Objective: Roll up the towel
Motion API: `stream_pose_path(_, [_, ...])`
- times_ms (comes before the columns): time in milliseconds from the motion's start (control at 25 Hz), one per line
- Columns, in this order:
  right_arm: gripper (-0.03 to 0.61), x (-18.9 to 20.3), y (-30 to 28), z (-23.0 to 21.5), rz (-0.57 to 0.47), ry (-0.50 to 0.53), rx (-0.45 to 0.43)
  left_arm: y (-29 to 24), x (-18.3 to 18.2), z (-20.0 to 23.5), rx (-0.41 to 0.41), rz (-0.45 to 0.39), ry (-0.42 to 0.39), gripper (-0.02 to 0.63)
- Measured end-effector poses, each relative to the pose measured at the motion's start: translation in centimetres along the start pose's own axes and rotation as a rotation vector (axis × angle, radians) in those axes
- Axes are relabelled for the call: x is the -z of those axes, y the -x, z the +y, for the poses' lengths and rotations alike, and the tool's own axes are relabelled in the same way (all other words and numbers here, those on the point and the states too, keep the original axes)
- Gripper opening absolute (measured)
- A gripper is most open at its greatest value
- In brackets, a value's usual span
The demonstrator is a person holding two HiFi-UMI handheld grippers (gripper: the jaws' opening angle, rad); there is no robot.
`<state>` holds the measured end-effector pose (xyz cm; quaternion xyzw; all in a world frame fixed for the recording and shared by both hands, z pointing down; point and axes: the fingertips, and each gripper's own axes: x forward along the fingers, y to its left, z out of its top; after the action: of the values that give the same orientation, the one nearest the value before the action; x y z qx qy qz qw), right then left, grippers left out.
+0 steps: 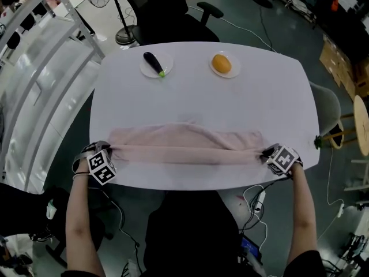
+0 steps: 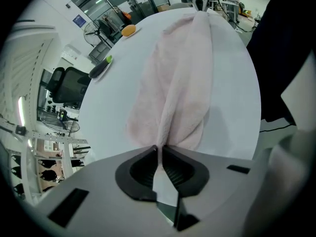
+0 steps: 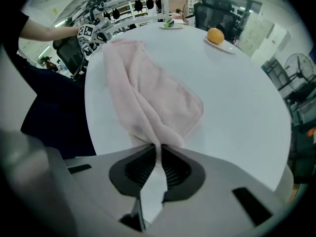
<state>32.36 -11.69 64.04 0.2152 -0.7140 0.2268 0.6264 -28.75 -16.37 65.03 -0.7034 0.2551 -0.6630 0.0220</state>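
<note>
White oval table (image 1: pixel 202 103): pink terry towel (image 1: pixel 184 146) lies along the near edge, open surface beyond; left gripper (image 1: pixel 112 153) and right gripper (image 1: pixel 264 153) clamp its ends.

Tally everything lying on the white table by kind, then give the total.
Towel: 1
Plates: 2
Eggplant: 1
Orange: 1
Total: 5
</note>
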Motion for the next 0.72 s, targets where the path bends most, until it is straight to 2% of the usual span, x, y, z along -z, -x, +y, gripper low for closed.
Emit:
stream_pose_path(120, [0.056, -0.1, 0.1, -0.2, -0.021, 0.028, 0.038, 0.2, -0.1, 0.3, -0.032, -0.005, -0.009, 0.051])
stream_pose_path(280, [0.124, 0.5, 0.9, -1.5, -0.031, 0.068, 0.174, 1.7, 0.0, 1.7, -0.07, -0.026, 0.03, 0.185])
stream_pose_path(360, [0.21, 0.6, 2.2, -2.2, -0.044, 0.054, 0.216, 2.5, 0.2, 2.3, -0.071, -0.036, 0.039, 0.224])
stream_pose_path(440, [0.249, 0.6, 3.6, -2.7, -0.061, 0.033, 0.243, 3.4, 0.5, 2.7, -0.081, -0.042, 0.029, 0.242])
stream_pose_path(560, [0.259, 1.0, 5.9, -3.2, -0.08, 0.032, 0.306, 5.3, 1.1, 3.5, -0.111, -0.062, 0.037, 0.262])
stream_pose_path(720, [0.259, 1.8, 8.0, -2.9, -0.1, 0.065, 0.385, 7.7, 1.6, 3.8, -0.169, -0.104, 0.086, 0.225])
